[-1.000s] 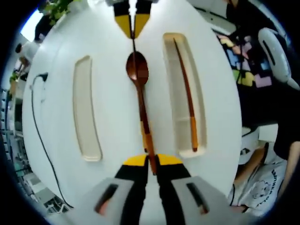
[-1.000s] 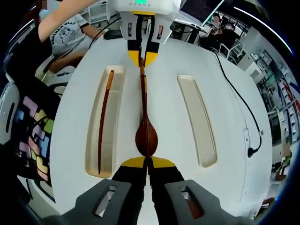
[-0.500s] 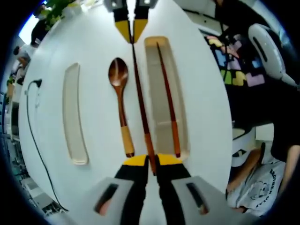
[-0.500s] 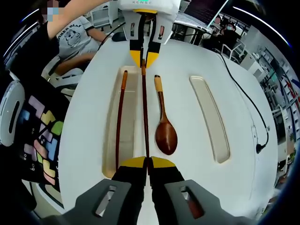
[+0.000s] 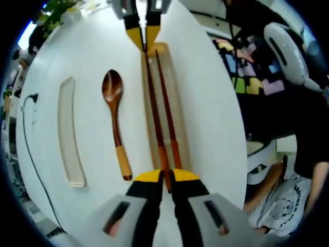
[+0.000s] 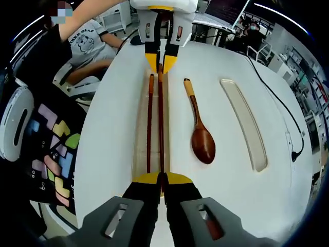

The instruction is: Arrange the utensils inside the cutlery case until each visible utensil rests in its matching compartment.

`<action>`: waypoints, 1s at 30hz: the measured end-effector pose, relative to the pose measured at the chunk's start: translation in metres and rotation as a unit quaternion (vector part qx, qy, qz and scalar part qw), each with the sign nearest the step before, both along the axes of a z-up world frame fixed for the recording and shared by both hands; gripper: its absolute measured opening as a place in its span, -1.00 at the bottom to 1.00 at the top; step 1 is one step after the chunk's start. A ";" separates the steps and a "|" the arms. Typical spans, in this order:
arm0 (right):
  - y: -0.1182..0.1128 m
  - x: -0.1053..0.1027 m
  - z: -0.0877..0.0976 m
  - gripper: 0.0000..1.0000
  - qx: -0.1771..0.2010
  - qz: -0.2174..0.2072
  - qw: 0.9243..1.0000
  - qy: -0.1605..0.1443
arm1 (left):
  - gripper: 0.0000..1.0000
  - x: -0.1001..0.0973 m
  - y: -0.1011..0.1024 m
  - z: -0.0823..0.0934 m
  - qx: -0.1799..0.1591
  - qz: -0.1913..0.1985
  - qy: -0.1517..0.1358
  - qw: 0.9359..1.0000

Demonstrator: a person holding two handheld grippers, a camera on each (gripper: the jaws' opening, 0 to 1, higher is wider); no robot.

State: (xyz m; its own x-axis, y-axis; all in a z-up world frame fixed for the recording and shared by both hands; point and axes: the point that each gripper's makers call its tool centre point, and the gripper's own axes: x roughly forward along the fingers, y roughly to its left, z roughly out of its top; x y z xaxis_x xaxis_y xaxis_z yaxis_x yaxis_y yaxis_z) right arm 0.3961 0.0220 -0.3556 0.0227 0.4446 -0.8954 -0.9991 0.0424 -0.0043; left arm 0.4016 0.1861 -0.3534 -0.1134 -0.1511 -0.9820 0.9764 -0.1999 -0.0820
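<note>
- Left gripper view: the left gripper [image 5: 164, 181] has its yellow-tipped jaws pinched on the orange-banded end of a dark wooden chopstick [image 5: 153, 110], whose long axis runs straight away from the camera to the right gripper [image 5: 143, 37], clamped on its far tip.
- The held chopstick lies along the long tray compartment [image 5: 177, 128] of the cutlery case, just beside a second chopstick [image 5: 165, 103] that rests inside the same compartment, parallel to it, orange end toward the camera.
- To their left a wooden spoon [image 5: 115, 123] lies on the white table [image 5: 82, 62] between the two compartments, bowl pointing away, orange handle tip near the camera; a second, narrower compartment [image 5: 68, 135] sits nearer the table's left edge.
- Right gripper view: the right gripper [image 6: 162, 180] is closed on the chopstick's thin dark end, the stick [image 6: 161, 123] running lengthwise to the left gripper [image 6: 161, 60] opposite.
- The other chopstick [image 6: 149, 123] lies to its left in the tray [image 6: 140, 134], the spoon [image 6: 198, 128] to the right on the table, bowl toward the camera, with the other compartment [image 6: 245, 123] beyond it.
- A person's arm [image 6: 90, 13] reaches across the top left.
</note>
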 end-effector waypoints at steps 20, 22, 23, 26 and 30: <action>-0.004 -0.017 -0.010 -0.99 0.004 -0.010 0.999 0.037 | -0.88 -0.014 -0.005 -0.007 -0.002 -0.012 0.012 1.000; -0.004 -0.017 -0.010 -0.99 0.003 -0.011 0.999 0.038 | -0.88 -0.014 -0.006 -0.008 -0.002 -0.011 0.013 1.000; -0.004 -0.018 -0.011 -0.99 0.003 -0.010 0.999 0.038 | -0.88 -0.015 -0.006 -0.009 -0.002 -0.012 0.013 1.000; -0.004 -0.018 -0.011 -0.99 0.004 -0.012 0.999 0.041 | -0.88 -0.016 -0.005 -0.012 -0.001 -0.013 0.015 1.000; -0.004 -0.020 -0.013 -0.98 0.003 -0.013 0.999 0.044 | -0.88 -0.015 -0.005 -0.014 -0.004 -0.016 0.013 1.000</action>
State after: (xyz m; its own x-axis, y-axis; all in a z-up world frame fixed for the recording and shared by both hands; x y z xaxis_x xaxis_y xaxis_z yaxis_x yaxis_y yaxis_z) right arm 0.3765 0.0177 -0.3682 -0.0449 0.4508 -0.8915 -0.9941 0.0680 0.0844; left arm 0.3866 0.1808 -0.3671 -0.1445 -0.1545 -0.9774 0.9670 -0.2314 -0.1064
